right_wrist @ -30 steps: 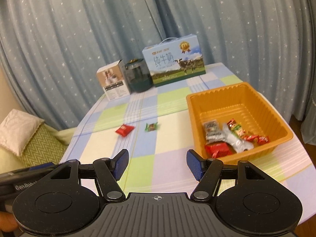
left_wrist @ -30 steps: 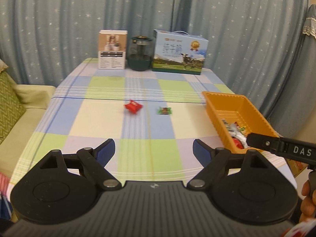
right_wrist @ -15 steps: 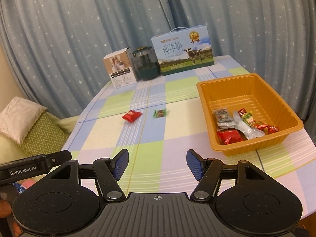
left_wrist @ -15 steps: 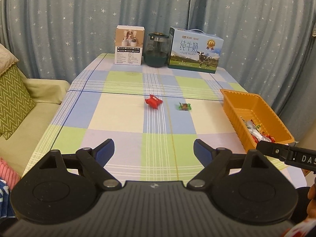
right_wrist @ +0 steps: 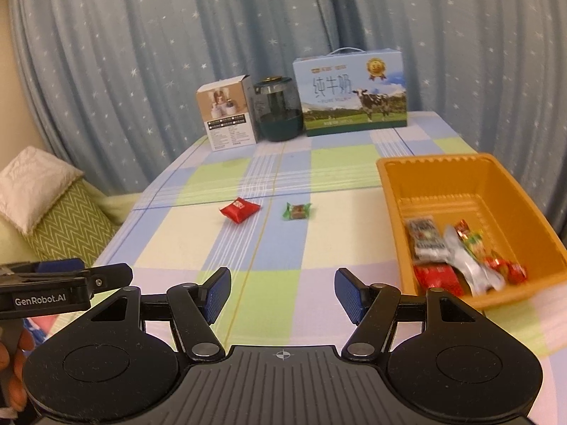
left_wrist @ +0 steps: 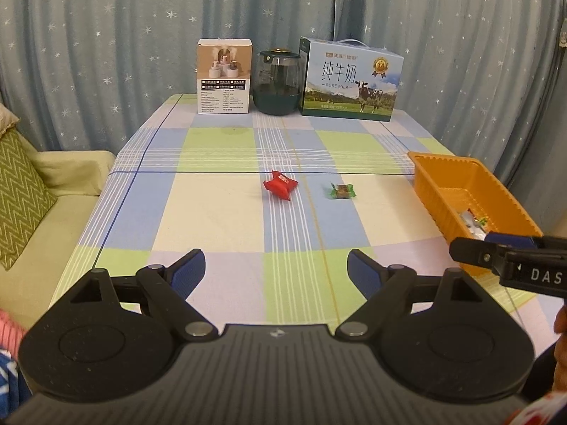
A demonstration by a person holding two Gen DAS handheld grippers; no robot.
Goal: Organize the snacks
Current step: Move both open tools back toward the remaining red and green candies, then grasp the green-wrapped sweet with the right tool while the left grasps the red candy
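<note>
On the checked tablecloth [left_wrist: 219, 212], a red snack [left_wrist: 280, 185] and a green candy [left_wrist: 341, 191] are seen apart from the orange tray [right_wrist: 471, 177], behind them a carton marked "PURE MILK" [left_wrist: 351, 79], while the left gripper [left_wrist: 276, 272] and right gripper [right_wrist: 282, 295] are held spread and empty.

My right claw [right_wrist: 282, 294] hangs with jaws apart over the table [right_wrist: 319, 241]. Ahead lie a red snack [right_wrist: 239, 209] and a green candy [right_wrist: 297, 211]; the orange tray [right_wrist: 460, 191] holds several wrapped snacks.
</note>
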